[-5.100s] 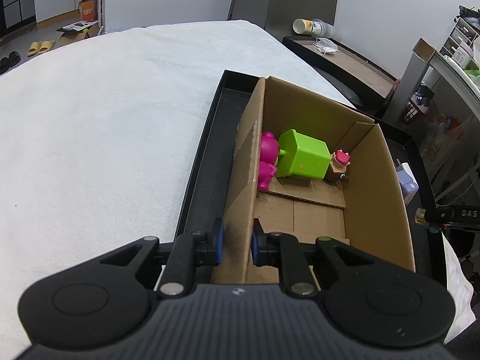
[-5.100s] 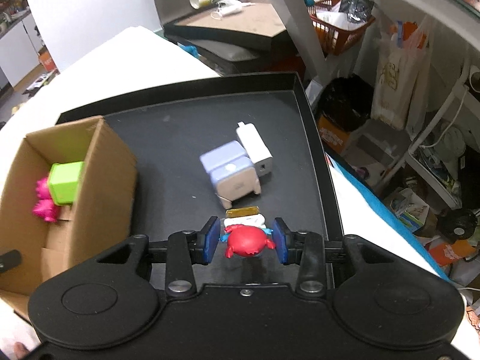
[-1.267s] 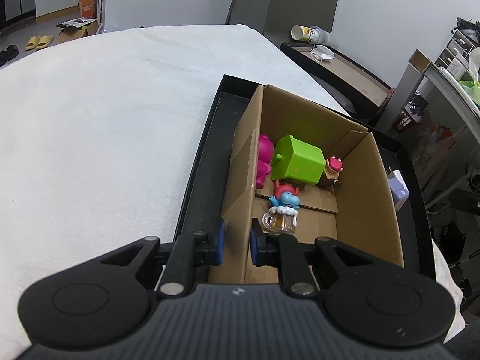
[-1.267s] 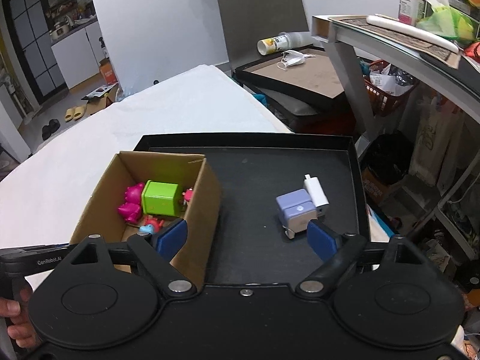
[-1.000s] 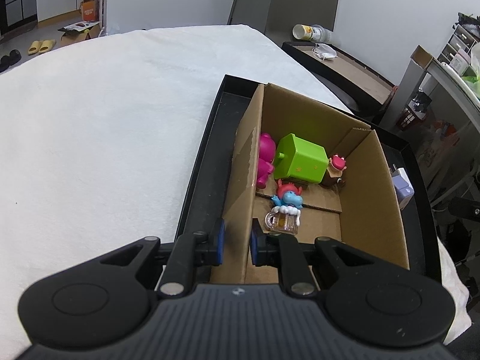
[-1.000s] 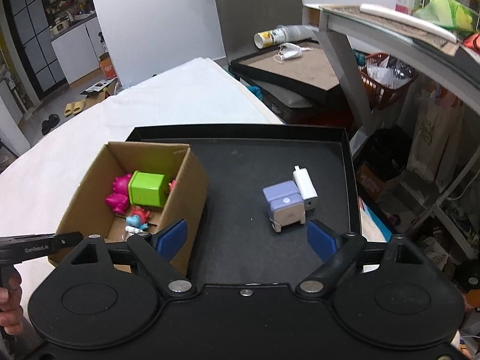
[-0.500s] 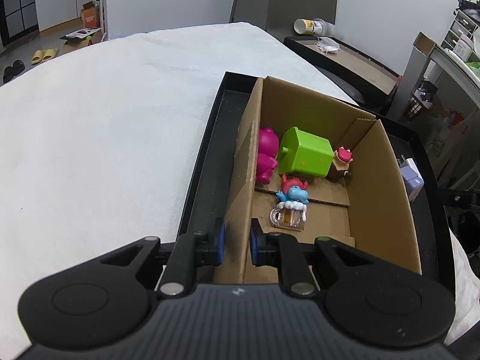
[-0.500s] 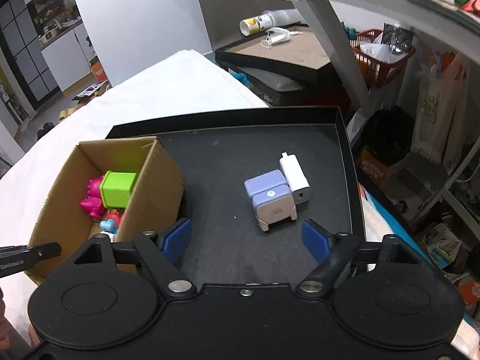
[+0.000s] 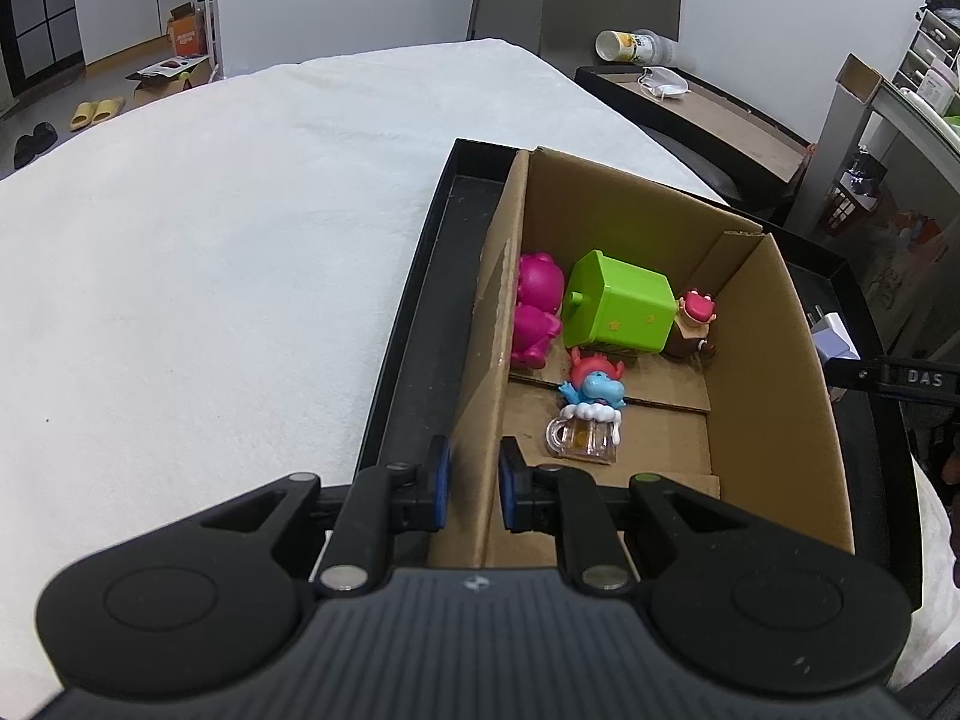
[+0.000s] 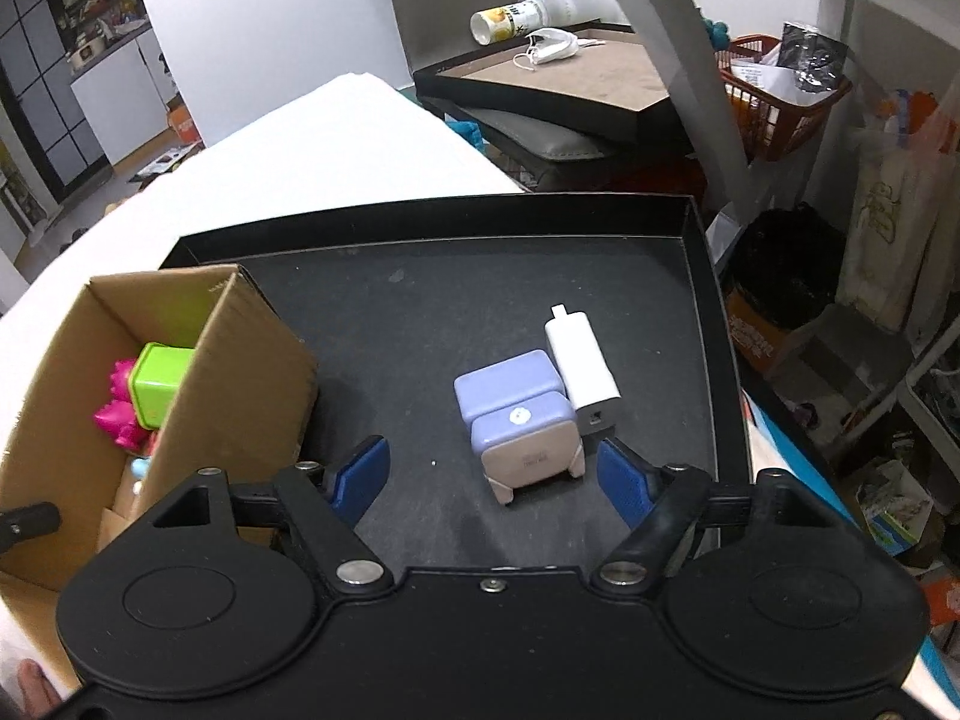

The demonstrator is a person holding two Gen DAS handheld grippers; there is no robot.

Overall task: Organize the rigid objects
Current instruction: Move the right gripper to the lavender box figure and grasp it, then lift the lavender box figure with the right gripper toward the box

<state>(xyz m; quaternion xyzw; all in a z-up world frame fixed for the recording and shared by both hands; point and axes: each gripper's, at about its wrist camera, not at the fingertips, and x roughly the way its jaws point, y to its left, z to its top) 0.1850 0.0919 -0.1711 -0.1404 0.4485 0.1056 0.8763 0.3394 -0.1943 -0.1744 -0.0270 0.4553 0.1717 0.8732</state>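
Nearest, the left gripper (image 9: pixel 471 489) pinches the near end of the cardboard box's left wall, one blue pad outside and one inside, pressed tight on the card. The cardboard box (image 9: pixel 774 372) stands open on the left part of a black tray (image 10: pixel 480 300), which itself rests on a white cloth (image 9: pixel 210 252).

Inside the box, closest to the pinched end, lies a clear beer-mug charm (image 9: pixel 583 433) with a white foam top. Just beyond it, touching or nearly so, sits a small blue figure with red hair (image 9: pixel 594 381). Farther in, along the left wall, is a magenta figure (image 9: pixel 537 312); beside it a lime-green cube (image 9: pixel 618 306) lies tilted, and by the cube's right side, near the right wall, stands a small brown figure with a pink head (image 9: pixel 693 324).

On the tray's open floor to the right of the box, the right gripper (image 10: pixel 492 477) hangs with its blue pads spread and closing in. A lavender charger block (image 10: pixel 519 420) lies just ahead of them, its near end partly between the tips; neither pad touches it. A white adapter (image 10: pixel 582 369) lies against the block's right side, reaching toward the tray's far right corner.

Beyond the tray, a second black tray (image 10: pixel 558 78) holds a tipped cup and a face mask.
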